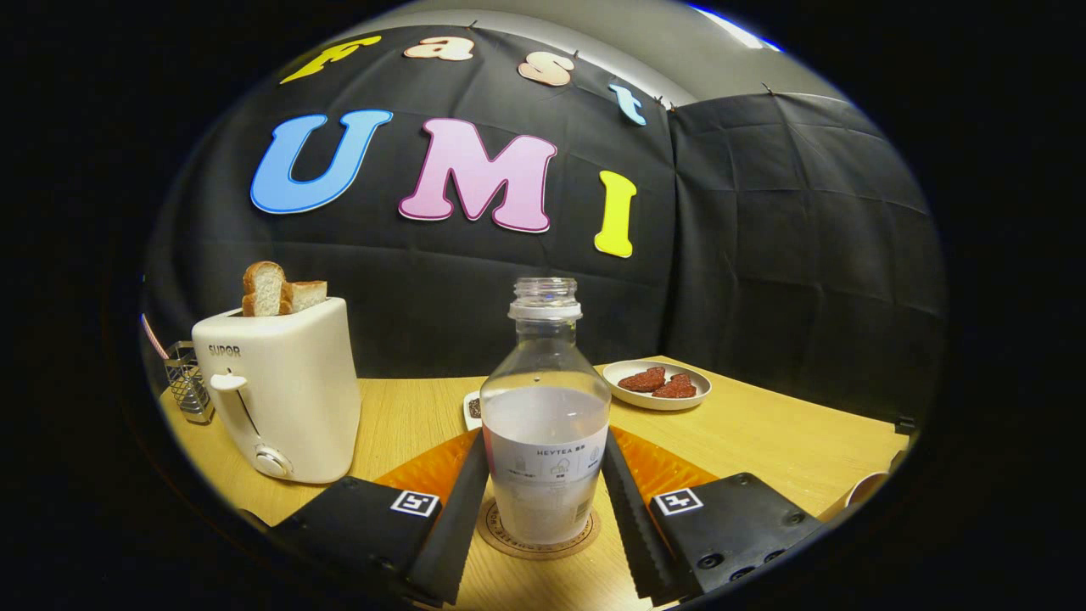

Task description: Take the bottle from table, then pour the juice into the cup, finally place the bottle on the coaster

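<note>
While the table (764,441) spreads pale and wide under the booth's black wall, a toaster (280,390) with two slices of bread (280,290) stands far left, a wire rack (188,382) just behind it, and a plate (657,386) of two dark red pieces sits far right. At the centre stands the bottle (545,424), uncapped and upright, holding cloudy juice to about its shoulder, its base on the round coaster (534,530) that lies near an orange mat (653,462). The gripper (543,501) flanks the bottle's lower half, one finger close to each side; whether both press on it or have just parted cannot be told. A cup's rim (865,490) peeps in at near right. Judging by the bottle's place, the task looks near its end, and the risk lies in the let-go: a finger dragging on the label as it draws back could tip the open bottle and spill juice across the table, or nudge the base off the coaster's edge.
</note>
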`<action>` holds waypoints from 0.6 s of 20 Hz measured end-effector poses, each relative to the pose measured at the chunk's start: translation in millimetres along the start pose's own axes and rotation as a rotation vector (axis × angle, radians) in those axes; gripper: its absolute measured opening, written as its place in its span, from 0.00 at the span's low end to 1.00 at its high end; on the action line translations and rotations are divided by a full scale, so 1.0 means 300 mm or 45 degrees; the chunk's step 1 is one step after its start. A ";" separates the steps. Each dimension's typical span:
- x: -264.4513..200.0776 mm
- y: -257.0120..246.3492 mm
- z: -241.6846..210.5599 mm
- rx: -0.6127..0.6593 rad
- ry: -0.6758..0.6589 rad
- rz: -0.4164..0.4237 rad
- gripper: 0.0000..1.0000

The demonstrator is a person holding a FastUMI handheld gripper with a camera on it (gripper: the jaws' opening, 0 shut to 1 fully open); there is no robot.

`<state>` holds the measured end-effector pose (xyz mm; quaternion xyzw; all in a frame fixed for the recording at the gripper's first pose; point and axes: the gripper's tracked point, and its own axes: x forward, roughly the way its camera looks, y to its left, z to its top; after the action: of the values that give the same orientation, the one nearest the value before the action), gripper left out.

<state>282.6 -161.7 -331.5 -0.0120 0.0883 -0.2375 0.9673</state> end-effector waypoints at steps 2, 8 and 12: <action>0.001 -0.014 -0.001 0.007 0.010 -0.013 0.78; -0.022 -0.031 0.013 0.048 0.014 -0.020 0.98; -0.055 -0.029 0.030 0.046 0.014 -0.006 0.98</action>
<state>265.8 -161.9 -319.3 0.0063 0.0893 -0.2413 0.9663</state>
